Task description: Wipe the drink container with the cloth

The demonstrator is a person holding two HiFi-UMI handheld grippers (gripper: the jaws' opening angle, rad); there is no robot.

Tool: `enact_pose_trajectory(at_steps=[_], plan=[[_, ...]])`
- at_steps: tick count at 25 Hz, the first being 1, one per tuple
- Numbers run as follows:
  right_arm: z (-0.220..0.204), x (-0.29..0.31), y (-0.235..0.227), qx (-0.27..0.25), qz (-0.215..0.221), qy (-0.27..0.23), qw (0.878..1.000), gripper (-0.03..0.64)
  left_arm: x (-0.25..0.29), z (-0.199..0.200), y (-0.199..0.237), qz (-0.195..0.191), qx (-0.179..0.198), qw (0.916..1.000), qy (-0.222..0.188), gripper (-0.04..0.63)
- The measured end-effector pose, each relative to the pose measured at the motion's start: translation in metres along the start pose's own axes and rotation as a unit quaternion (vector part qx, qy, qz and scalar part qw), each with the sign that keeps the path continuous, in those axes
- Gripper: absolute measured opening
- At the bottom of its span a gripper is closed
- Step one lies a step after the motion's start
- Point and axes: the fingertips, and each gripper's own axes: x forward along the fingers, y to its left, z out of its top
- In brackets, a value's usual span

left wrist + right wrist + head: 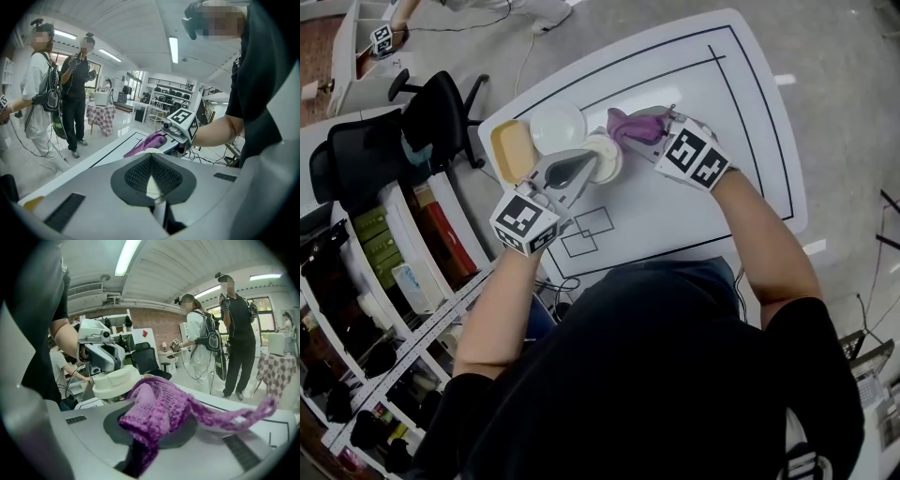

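We held the container (607, 156) at the middle of the white table (675, 225) with our left gripper (589, 165). Its jaws were closed tight, and a cream part of the container showed between the dark pads (136, 176). The container was cream, with a stepped lid on top. We could not tell whether it rested on the table or hung just above it.

Our right gripper (654, 131) was just right of the container, its jaws clamped on the purple cloth (628, 125). The cloth was bunched at the jaws right beside the lid, with a loose tail trailing away from the container. We could not tell whether cloth and lid touched.

Just left of the container lay a white bowl (557, 127), and beside that a yellow tray (514, 150). Farther left, off the table, stood a black chair (441, 112). Two people (240, 329) stood on the floor well beyond the container.
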Motion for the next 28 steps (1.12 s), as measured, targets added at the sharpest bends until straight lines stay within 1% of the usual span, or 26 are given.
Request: enact_pose_trajectory(at_steps=[3, 6, 10, 13, 15, 23, 26, 28], plan=[[-0.016, 0.012, -0.004, 0.015, -0.011, 0.003, 1.0, 0.071, 0.0, -0.001, 0.0, 0.0, 0.0, 1.0, -0.001, 0.021], [-0.034, 0.024, -0.01, 0.023, -0.019, 0.017, 0.999, 0.069, 0.0, -0.001, 0.0, 0.002, 0.002, 1.0, -0.003, 0.021], [-0.061, 0.039, -0.015, 0.024, -0.027, 0.06, 0.998, 0.069, 0.0, 0.0, 0.001, 0.005, 0.001, 1.0, -0.002, 0.021], [-0.079, 0.045, -0.015, 0.024, -0.021, 0.098, 0.995, 0.066, -0.001, 0.0, 0.0, 0.002, 0.004, 1.0, -0.004, 0.021], [-0.084, 0.045, -0.015, 0.018, -0.019, 0.109, 0.994, 0.067, -0.001, 0.0, -0.001, 0.001, 0.005, 1.0, -0.005, 0.021], [-0.084, 0.043, -0.017, 0.02, -0.024, 0.107, 0.994, 0.072, -0.001, -0.002, 0.002, 0.004, 0.004, 0.9999, -0.008, 0.021], [-0.074, 0.03, -0.013, 0.034, -0.026, 0.088, 0.995, 0.074, -0.002, 0.0, 0.0, -0.001, 0.004, 0.9999, -0.009, 0.021], [-0.065, 0.018, -0.008, 0.034, -0.027, 0.076, 0.996, 0.075, -0.004, 0.0, -0.002, -0.004, -0.007, 0.9998, -0.017, 0.021]])
